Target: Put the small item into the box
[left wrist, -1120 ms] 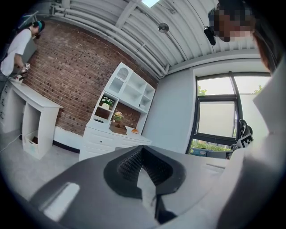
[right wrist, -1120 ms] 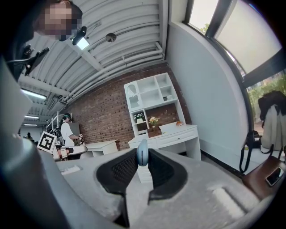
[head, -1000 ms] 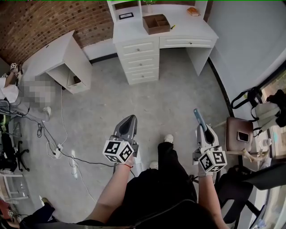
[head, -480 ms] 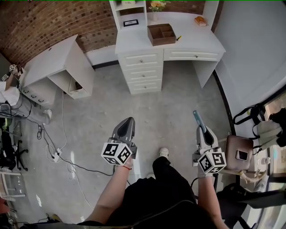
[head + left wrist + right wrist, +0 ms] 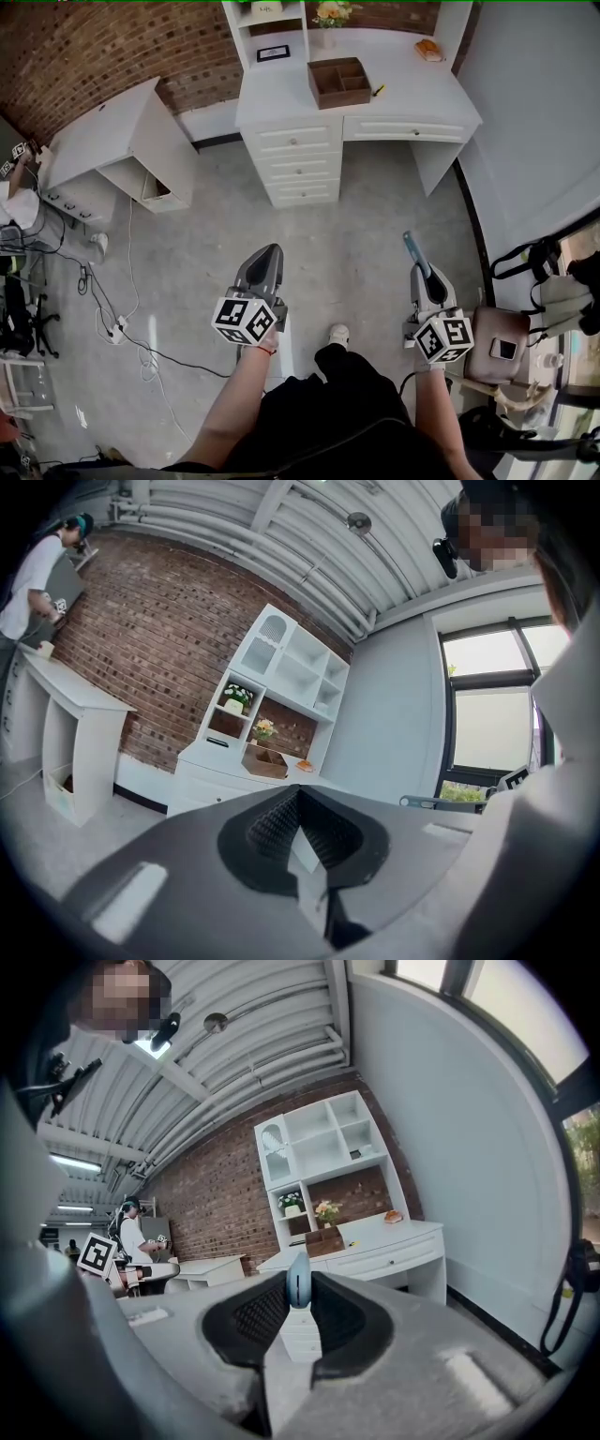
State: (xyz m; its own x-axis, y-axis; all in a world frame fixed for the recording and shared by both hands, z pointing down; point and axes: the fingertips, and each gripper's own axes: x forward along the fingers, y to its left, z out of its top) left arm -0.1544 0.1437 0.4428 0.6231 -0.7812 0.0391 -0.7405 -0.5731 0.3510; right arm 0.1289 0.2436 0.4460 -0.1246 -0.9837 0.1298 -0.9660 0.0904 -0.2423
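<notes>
A brown wooden box (image 5: 340, 82) with compartments sits on the white desk (image 5: 281, 94) ahead; it also shows in the left gripper view as the box (image 5: 265, 759) and in the right gripper view as the box (image 5: 323, 1241). My right gripper (image 5: 422, 274) is shut on a thin blue item (image 5: 413, 251), whose rounded end (image 5: 298, 1288) sticks up between the jaws of the right gripper (image 5: 298, 1305). My left gripper (image 5: 270, 253) is shut with nothing in it, and the left gripper (image 5: 298, 803) points toward the desk. Both are held over the floor, well short of the desk.
A yellow pen-like thing (image 5: 378, 91), an orange object (image 5: 428, 49) and flowers (image 5: 328, 11) are on the desk. A second white desk (image 5: 103, 131) stands left, with cables (image 5: 122, 328) on the floor. A stool with a phone (image 5: 497, 347) is to the right.
The desk and box have shifted in the head view as the person steps forward. Both grippers keep their pose, and the blue item stays held.
</notes>
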